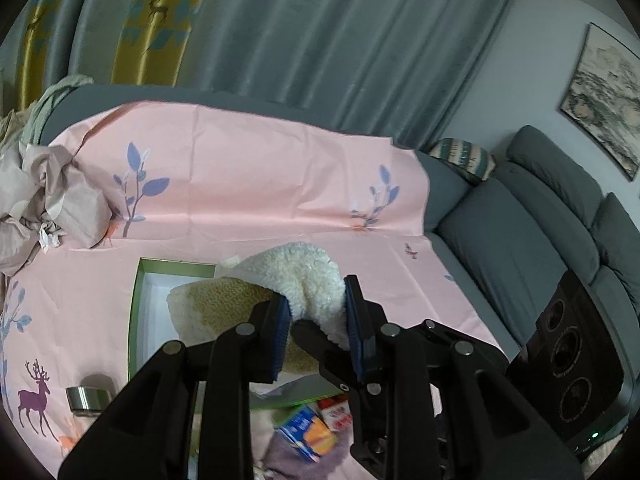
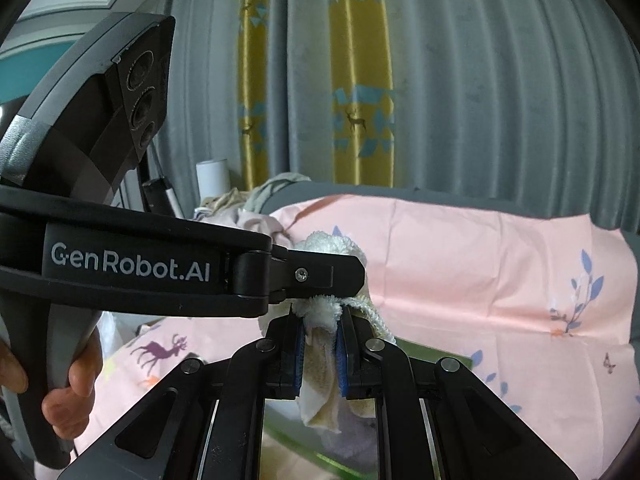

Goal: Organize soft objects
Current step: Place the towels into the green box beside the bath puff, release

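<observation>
Currently both grippers clamp one fleecy cream-and-tan towel (image 1: 296, 280) held above a shallow green-rimmed box (image 1: 138, 300) on the smooth pink printed sheet (image 1: 248, 168). The left gripper (image 1: 316, 320) pinches a bunched, woolly fold between blue ribbed pads. The right gripper (image 2: 320, 352) squeezes a thin hanging edge, jaws nearly together. A hand (image 2: 68, 392) grips the left handle.

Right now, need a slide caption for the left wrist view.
Left gripper shut on a fluffy cream towel above an open green box on a pink sheet.
</observation>
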### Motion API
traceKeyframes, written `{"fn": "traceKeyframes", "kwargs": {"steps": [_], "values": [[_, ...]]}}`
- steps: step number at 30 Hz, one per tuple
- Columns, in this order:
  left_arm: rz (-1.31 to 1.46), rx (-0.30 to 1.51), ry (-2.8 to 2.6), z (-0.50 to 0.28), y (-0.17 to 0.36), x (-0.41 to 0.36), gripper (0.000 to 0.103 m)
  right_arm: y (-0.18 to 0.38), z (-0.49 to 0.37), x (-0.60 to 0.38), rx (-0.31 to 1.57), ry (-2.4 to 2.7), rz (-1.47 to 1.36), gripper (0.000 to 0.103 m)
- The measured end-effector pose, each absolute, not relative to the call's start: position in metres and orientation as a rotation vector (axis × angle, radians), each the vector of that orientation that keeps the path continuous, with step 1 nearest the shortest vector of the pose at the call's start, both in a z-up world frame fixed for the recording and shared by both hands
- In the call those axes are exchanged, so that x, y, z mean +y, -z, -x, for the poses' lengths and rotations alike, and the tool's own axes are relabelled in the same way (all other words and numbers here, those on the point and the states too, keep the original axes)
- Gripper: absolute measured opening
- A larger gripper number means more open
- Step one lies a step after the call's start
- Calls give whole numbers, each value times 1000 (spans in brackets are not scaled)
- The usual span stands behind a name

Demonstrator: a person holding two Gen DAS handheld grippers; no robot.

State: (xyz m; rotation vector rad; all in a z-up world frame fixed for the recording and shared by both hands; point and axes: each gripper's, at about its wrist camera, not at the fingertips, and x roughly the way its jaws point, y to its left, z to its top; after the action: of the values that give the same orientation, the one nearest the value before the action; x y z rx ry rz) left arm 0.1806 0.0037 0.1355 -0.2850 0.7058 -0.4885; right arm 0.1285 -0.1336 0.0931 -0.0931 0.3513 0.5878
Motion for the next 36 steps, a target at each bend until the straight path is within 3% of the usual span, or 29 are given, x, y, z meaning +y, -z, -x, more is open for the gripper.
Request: {"fn": "traceKeyframes", "kwargs": {"steps": [15,25,27,29,30,31,33,36], "values": [[277,898,370,-232,-35,7,24,4,-197,-116,625,-616,56,14],[257,956,352,-232,-10,2,27,32,-207,-121,765,-616,39,14],[242,957,342,-230,-9,1,35,32,-207,-120,771,-611,48,14],[228,951,330,-229,-10,1,61,33,-206,-121,778,-606,52,15],[223,944,326,-228,-10,2,70,33,-206,-122,779,-603,51,20],[218,939,322,-226,-11,1,72,33,-205,-123,780,-598,49,24],[204,931,312,-224,-14,2,78,32,-202,-126,775,-590,43,42],[179,912,291,-217,-20,2,87,26,-191,-134,745,-576,45,57]]}}
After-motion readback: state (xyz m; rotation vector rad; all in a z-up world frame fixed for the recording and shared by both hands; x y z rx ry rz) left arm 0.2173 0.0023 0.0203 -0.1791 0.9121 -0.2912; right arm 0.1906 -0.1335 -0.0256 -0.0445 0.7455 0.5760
